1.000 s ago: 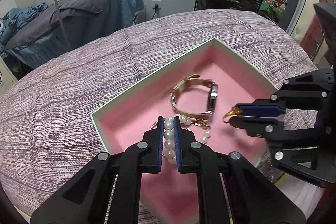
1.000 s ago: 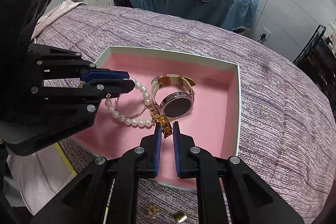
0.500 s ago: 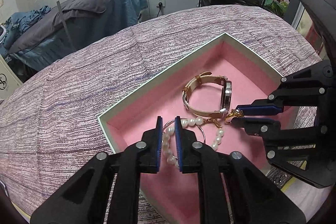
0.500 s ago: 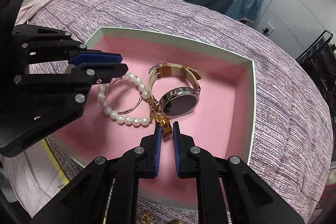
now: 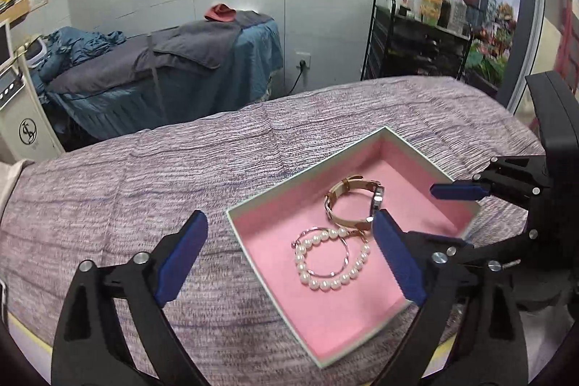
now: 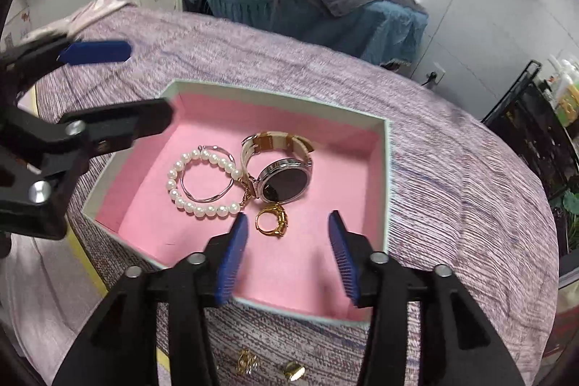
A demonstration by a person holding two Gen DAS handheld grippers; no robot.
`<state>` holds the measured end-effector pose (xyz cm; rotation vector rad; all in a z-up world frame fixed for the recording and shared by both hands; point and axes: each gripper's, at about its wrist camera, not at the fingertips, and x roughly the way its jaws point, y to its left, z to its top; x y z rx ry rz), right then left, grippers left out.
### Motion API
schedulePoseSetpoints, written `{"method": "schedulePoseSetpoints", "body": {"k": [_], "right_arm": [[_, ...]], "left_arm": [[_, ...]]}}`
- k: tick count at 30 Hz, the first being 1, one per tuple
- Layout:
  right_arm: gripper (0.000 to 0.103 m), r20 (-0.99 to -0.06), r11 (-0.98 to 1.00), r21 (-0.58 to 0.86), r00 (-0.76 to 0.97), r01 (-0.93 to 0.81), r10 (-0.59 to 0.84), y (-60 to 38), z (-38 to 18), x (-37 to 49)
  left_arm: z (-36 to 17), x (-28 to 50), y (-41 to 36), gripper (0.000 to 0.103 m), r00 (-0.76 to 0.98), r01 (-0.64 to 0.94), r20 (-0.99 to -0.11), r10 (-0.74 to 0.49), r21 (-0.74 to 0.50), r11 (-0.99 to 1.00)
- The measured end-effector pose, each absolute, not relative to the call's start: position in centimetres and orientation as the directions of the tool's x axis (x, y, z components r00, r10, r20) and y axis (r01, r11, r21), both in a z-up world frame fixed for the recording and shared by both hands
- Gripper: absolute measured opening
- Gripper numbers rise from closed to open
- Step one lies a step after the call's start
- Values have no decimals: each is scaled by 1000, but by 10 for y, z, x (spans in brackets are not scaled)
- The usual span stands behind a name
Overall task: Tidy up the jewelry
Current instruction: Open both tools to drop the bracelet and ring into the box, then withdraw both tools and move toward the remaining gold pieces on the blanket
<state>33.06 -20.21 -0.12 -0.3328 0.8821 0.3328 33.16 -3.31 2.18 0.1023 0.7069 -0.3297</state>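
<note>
Both grippers, left [image 5: 289,255] and right [image 6: 287,250], spread wide, gripping nothing. In pink box [image 6: 386,169]: pearls [image 6: 202,183], watch [image 6: 286,178], gold ring [image 6: 272,222], lying free.

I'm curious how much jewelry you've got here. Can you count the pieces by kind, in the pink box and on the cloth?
Pearl bracelet: 1, in the box
Thin silver bangle: 1, in the box
Watch: 1, in the box
Gold ring: 1, in the box
Small gold pieces on the cloth in front of the box: 2, kind too small to tell
Total: 6
</note>
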Motion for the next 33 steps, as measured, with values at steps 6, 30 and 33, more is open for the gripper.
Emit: {"method": "schedulePoseSetpoints", "body": {"k": [6, 30, 33], "right_arm": [[72, -736, 928, -62, 644, -368, 206, -223, 12, 293], [86, -700, 932, 61, 651, -356, 294, -250, -8, 201], [93, -683, 936, 99, 661, -339, 312, -254, -9, 195]], "left_arm": [[14, 286, -21, 97, 701, 345, -648, -299, -59, 937], [-31, 167, -25, 97, 689, 352, -657, -307, -67, 934], [-32, 159, -25, 97, 699, 347, -650, -298, -55, 936]]}}
